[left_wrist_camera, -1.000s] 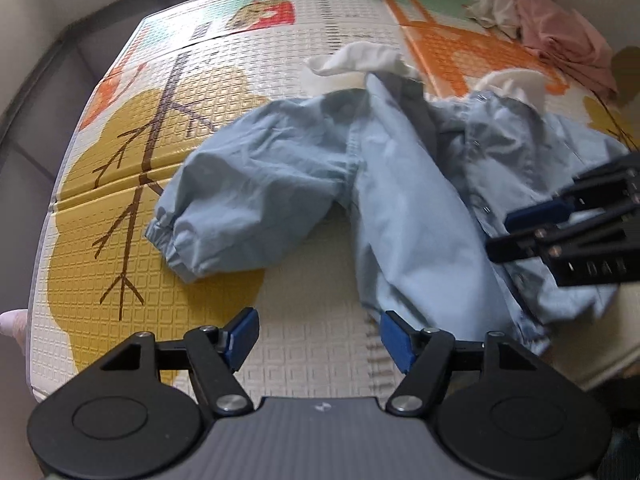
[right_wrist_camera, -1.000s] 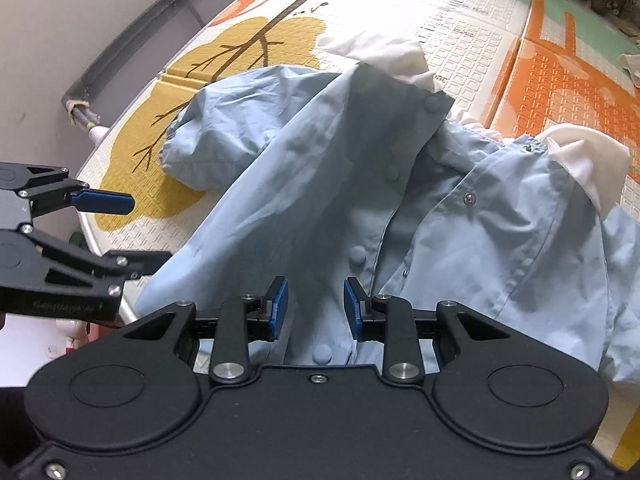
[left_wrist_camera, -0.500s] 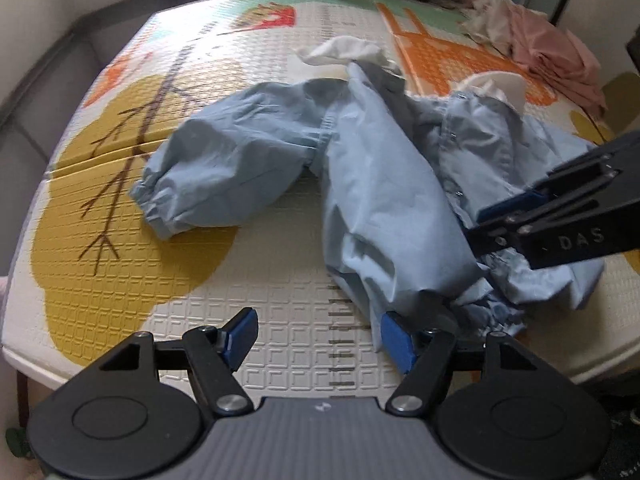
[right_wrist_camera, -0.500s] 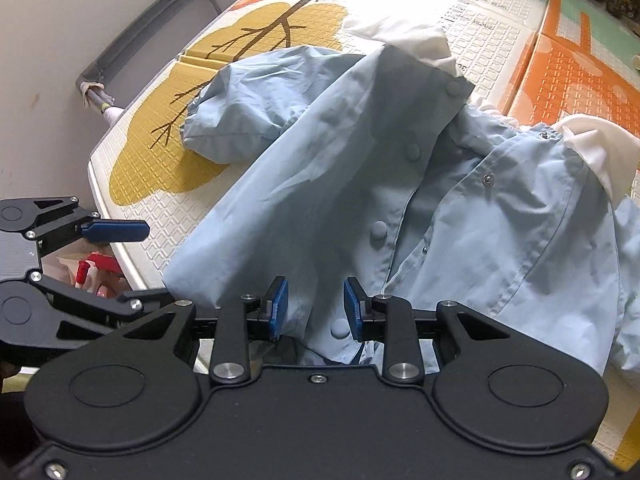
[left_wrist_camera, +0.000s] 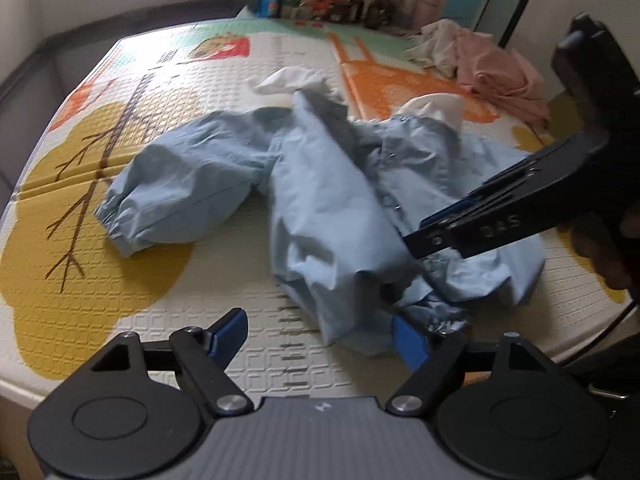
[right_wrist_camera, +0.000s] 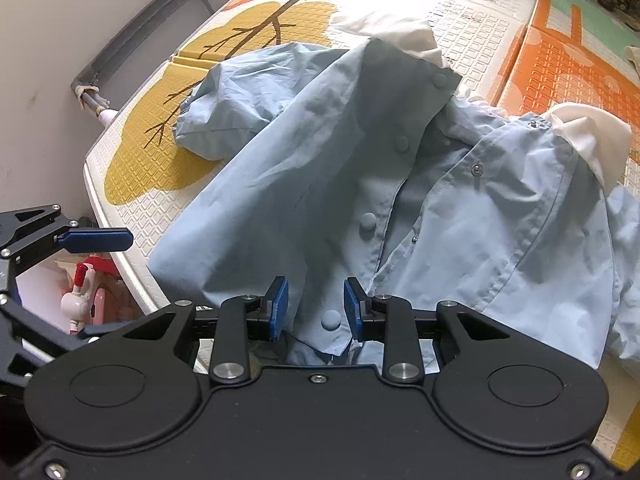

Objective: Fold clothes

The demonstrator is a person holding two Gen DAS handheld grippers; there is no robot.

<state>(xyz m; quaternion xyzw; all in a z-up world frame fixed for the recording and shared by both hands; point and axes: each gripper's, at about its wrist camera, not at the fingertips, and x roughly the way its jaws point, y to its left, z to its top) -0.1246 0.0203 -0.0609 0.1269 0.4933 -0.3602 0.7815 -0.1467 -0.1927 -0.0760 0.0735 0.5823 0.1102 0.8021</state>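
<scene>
A light blue shirt (left_wrist_camera: 320,200) with a white collar lies crumpled and front up on the patterned play mat (left_wrist_camera: 160,80). Its left sleeve stretches toward the yellow tree print. My right gripper (right_wrist_camera: 316,304) is shut on the shirt's (right_wrist_camera: 480,220) button placket near the hem, with bunched cloth filling the gap between its blue pads. In the left wrist view the right gripper (left_wrist_camera: 416,236) comes in from the right. My left gripper (left_wrist_camera: 318,326) hovers over the mat's near edge with its jaws opening wide. Only bare mat and the hem's corner lie between them, beside the right pad (left_wrist_camera: 404,340).
A pile of pink and white clothes (left_wrist_camera: 492,68) sits at the mat's far right corner. Bottles and clutter (left_wrist_camera: 340,0) line the back edge. Below the mat's near edge (right_wrist_camera: 104,208) stands a pink and white toy (right_wrist_camera: 80,296). A hand (left_wrist_camera: 600,248) holds the right gripper.
My left gripper's jaws have spread wider and its view has tilted up the mat. The shirt's hem now lies bunched by the left gripper's right finger. The right gripper has barely moved.
</scene>
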